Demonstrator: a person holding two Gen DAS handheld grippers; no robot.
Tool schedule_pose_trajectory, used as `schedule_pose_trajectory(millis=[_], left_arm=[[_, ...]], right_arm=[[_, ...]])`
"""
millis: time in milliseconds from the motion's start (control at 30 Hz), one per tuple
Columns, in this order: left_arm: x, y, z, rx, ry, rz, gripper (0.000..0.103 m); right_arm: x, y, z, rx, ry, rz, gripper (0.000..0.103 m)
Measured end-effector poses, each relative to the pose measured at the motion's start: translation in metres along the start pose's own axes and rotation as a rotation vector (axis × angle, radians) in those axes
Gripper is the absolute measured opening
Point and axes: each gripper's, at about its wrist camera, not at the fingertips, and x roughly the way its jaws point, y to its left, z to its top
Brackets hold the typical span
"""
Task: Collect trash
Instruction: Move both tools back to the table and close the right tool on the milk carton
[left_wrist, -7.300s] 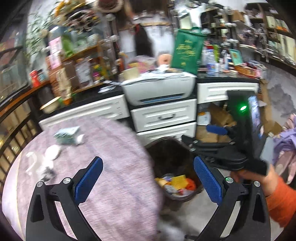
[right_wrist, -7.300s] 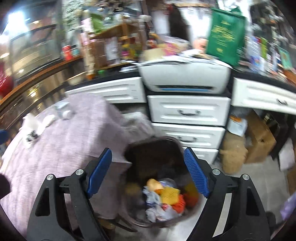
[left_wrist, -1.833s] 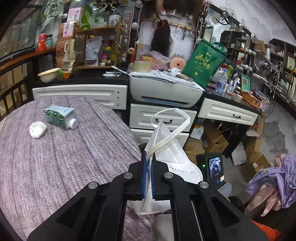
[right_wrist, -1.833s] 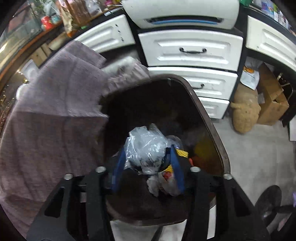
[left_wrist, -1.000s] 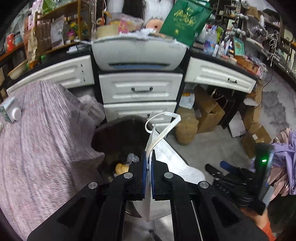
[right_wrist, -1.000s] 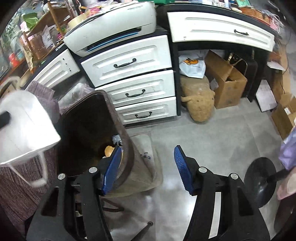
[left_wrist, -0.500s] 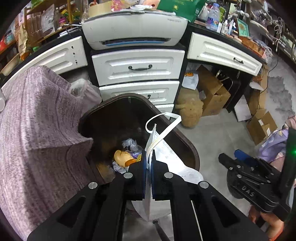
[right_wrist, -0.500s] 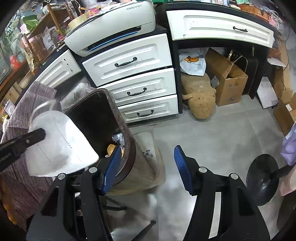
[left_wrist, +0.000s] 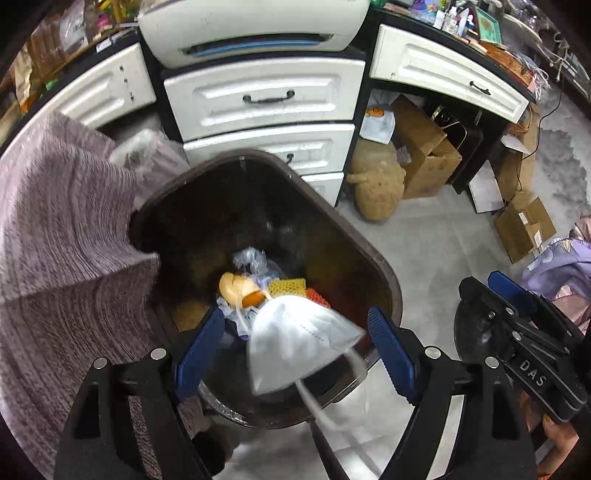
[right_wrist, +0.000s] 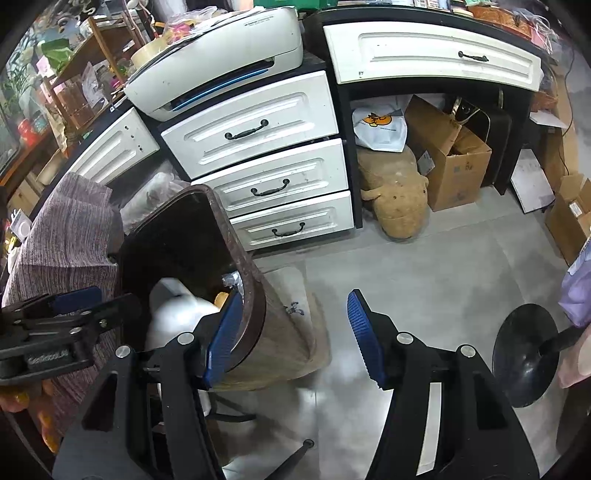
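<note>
The left gripper (left_wrist: 295, 350), which half a second ago was pinching the white face mask (left_wrist: 295, 343), is now standing with its fingers (left_wrist: 201, 343) spread wide, and the mask is dropping free between them, its ear loop trailing blurred toward the near right. It is falling inside the mouth of the brown trash bin (left_wrist: 388, 280), just above the yellow and orange scraps already lying there, so this piece looks as good as collected. The right gripper (right_wrist: 291, 332) is hovering to the right of the bin over the grey floor (right_wrist: 424, 266), its fingers also wide apart, holding and touching nothing.
</note>
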Motion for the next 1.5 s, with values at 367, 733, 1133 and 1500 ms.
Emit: schedule_pose_trajectory(millis=[367,733,1133,1500], left_arm=[[-0.059,-0.007,-0.004,0.032,-0.116,-0.073,0.089],[-0.132,0.007,-0.021,0.055,-0.302,-0.049,0.095],[-0.185,0.081,-0.053,-0.063,-0.403,0.061,0.097],[-0.208,0.174,-0.096,-0.225,-0.395,0.214,0.097]], right_arm=[[-0.014,-0.001,0.011,0.002,-0.046,-0.006,0.068],[-0.024,0.052,0.027,-0.112,-0.055,0.101,0.073],[-0.054,0.176,0.035,-0.365,-0.049,0.36,0.08],[-0.067,0.279,0.019,-0.572,-0.009,0.491,0.08]])
